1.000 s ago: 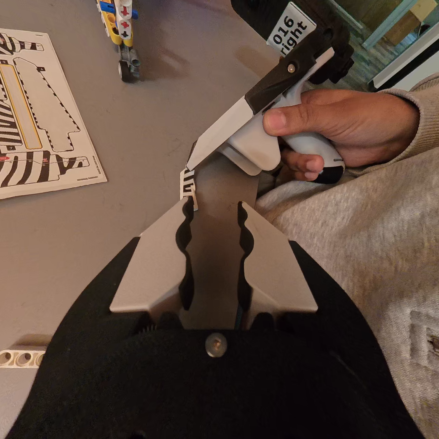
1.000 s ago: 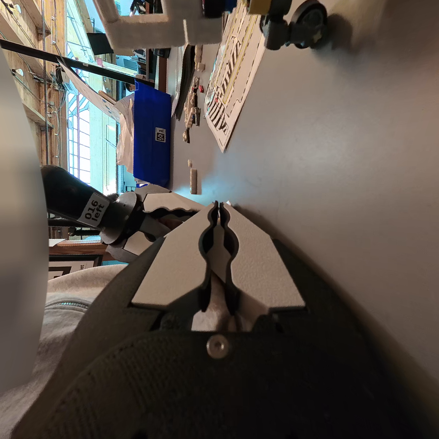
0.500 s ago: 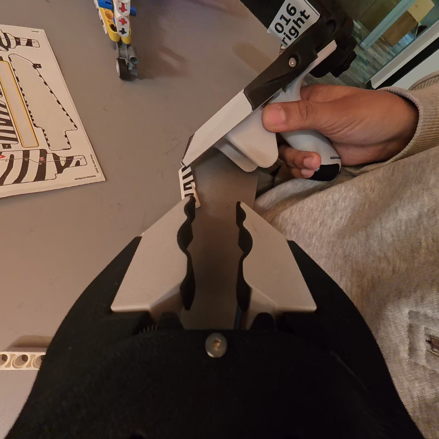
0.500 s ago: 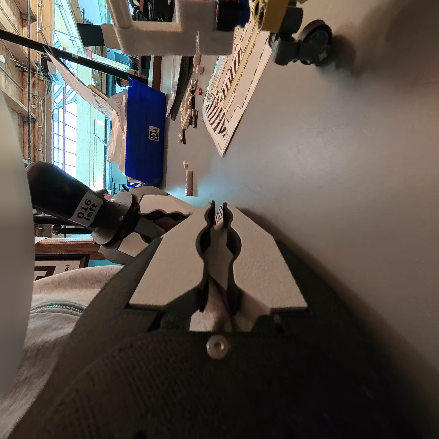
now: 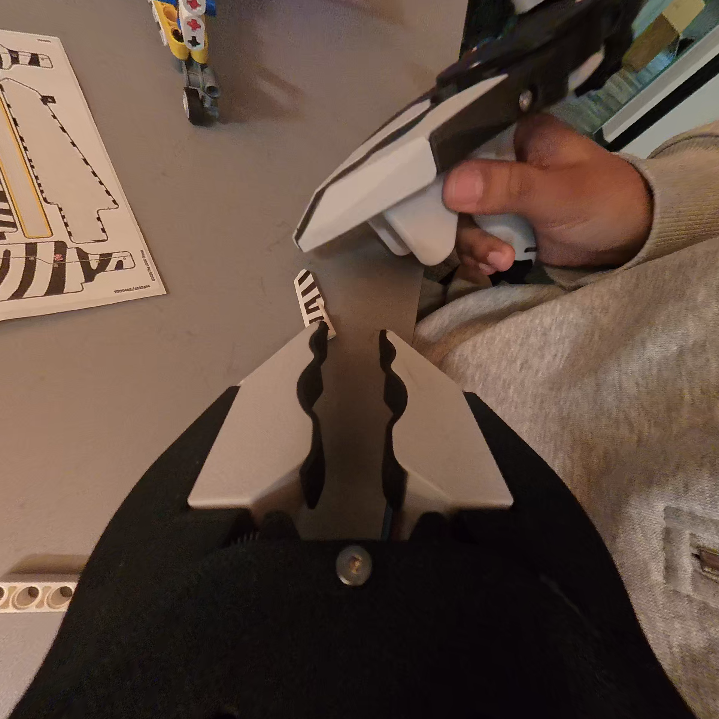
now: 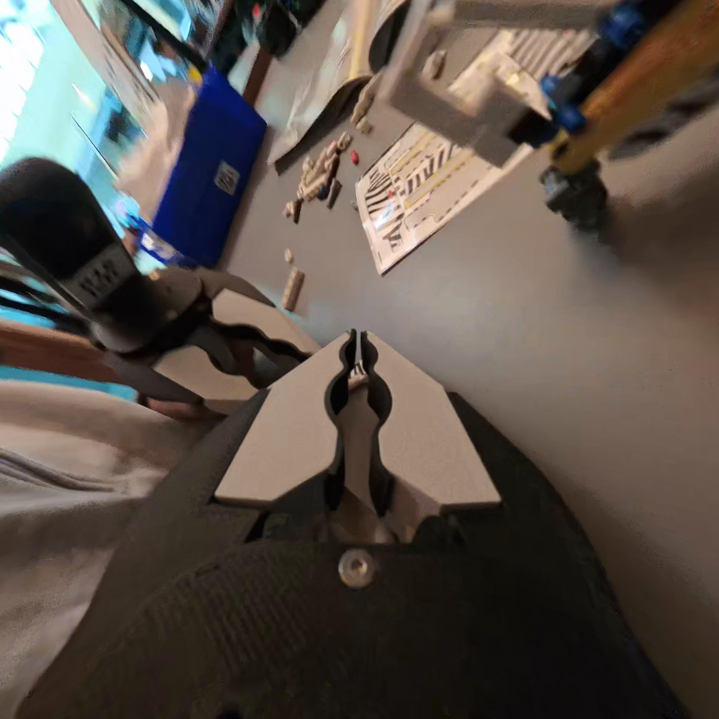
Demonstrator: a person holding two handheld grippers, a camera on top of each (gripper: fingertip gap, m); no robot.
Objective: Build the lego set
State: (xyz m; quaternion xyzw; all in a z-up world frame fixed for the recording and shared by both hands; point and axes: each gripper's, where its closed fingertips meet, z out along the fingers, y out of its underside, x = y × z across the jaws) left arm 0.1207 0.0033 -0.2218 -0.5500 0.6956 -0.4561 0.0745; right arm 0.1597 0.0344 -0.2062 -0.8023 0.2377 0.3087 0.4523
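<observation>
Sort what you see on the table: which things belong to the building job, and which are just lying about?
Part of the job:
- small striped sticker, beside the open left claw
- sticker sheet
- yellow and blue model
- pale beam with holes
- right claw, shut

Lying about:
- blue bin
- loose pale pieces

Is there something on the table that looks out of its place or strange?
One thing: a small zebra-striped sticker lies alone on the grey table, off its sticker sheet, just ahead of the open left gripper. The right gripper hovers over it. Nothing looks spilled or broken.
</observation>
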